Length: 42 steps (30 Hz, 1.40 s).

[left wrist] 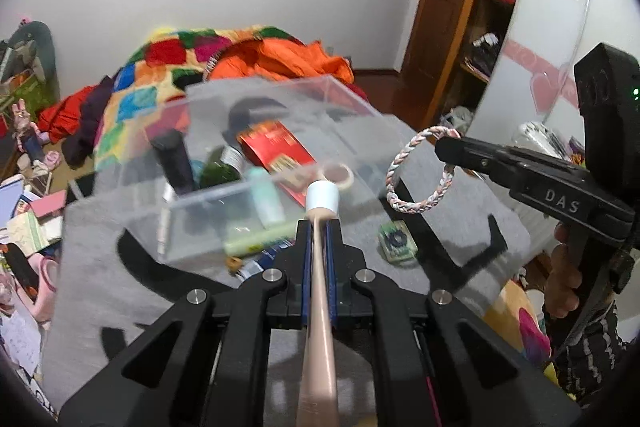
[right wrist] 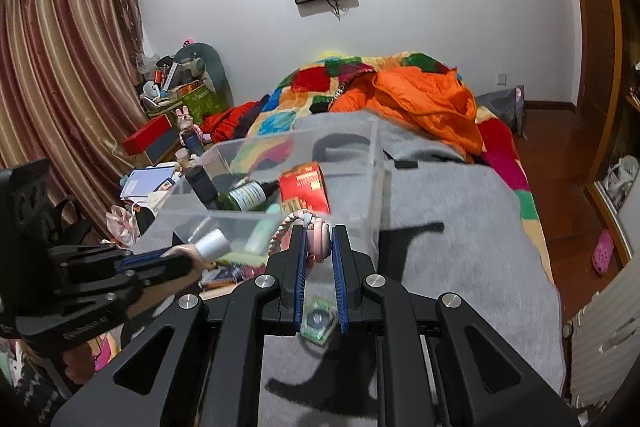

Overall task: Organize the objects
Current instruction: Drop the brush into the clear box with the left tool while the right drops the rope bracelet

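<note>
A: While both claws hover short of the bin (left wrist: 280, 131), what is each one carrying?

B: Going from the left: the left claw (left wrist: 319, 227) is clamped on a tube (left wrist: 320, 267), beige with a white cap. Its long axis runs straight out along the fingers, cap forward, pointing at the bin's near wall.

A: And the bin relative to that claw?

B: Directly ahead and a little below the cap. It's clear plastic, already holding bottles and a red box (left wrist: 276, 147).

A: The right one?

B: The right claw (right wrist: 319, 247) is closed on a braided ring (left wrist: 420, 171), pink and white, which hangs down from the tips in the left view. From this claw the bin's open top is ahead and slightly left.

A: Which is nearer?

B: I judge the left; its cap nearly overlaps the near rim, while the ring hangs beside the bin's right end. The tube probably needs to clear the wall and tip in lengthwise.

A: Anything loose?

B: A small green packet (right wrist: 318, 321) lies on the grey cloth (right wrist: 460, 227) just under the right claw.
</note>
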Tool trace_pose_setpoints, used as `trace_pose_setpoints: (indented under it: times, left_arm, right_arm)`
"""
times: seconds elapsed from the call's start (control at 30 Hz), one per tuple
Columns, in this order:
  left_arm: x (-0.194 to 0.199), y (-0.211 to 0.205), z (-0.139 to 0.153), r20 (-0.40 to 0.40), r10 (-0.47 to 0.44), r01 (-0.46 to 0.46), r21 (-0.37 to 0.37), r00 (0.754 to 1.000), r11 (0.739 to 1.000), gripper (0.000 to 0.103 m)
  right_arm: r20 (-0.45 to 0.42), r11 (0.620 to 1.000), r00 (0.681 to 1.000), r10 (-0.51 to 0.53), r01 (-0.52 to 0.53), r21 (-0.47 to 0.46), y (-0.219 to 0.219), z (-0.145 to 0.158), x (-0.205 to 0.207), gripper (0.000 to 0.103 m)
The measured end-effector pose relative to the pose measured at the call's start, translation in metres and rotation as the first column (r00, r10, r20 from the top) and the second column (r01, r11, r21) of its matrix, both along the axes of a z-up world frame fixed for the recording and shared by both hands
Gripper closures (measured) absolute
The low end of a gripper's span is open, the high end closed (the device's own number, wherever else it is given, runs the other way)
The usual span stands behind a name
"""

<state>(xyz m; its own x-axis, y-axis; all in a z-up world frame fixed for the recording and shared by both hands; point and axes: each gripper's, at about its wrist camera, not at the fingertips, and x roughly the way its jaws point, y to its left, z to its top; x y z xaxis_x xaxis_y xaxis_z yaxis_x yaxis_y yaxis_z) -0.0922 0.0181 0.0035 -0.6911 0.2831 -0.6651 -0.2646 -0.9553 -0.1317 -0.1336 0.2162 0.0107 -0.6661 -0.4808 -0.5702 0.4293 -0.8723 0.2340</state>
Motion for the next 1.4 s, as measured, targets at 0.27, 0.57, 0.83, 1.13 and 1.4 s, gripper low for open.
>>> trace_pose_setpoints:
  times: [0.27,0.57,0.83,1.13,1.4]
  left_arm:
    - [-0.010,-0.025,0.022,-0.048,0.062,-0.062,0.002,0.997,0.998,0.097]
    - [-0.052,-0.033,0.027,-0.039,0.092,-0.093,-0.020,0.995,0.995,0.097]
    - [-0.099,-0.027,0.019,-0.002,0.085,-0.085,-0.059,0.996,0.995,0.097]
    - [-0.128,-0.009,-0.006,0.056,0.035,-0.030,-0.085,0.998,0.996,0.097]
    - [-0.136,0.002,-0.017,0.079,0.001,0.007,-0.093,0.997,0.996,0.097]
  right_arm:
    - [-0.033,1.000,0.999,0.014,-0.015,-0.024,-0.015,0.016,-0.020,0.092]
    - [-0.028,0.999,0.999,0.046,-0.047,-0.027,-0.043,0.018,-0.044,0.092]
    - [0.027,0.997,0.997,0.077,-0.077,0.004,-0.065,-0.001,-0.068,0.092]
    - [0.092,0.994,0.992,0.089,-0.094,0.059,-0.072,-0.026,-0.085,0.092]
    - [0.061,0.986,0.995,0.084,-0.092,0.141,-0.078,-0.029,-0.079,0.091]
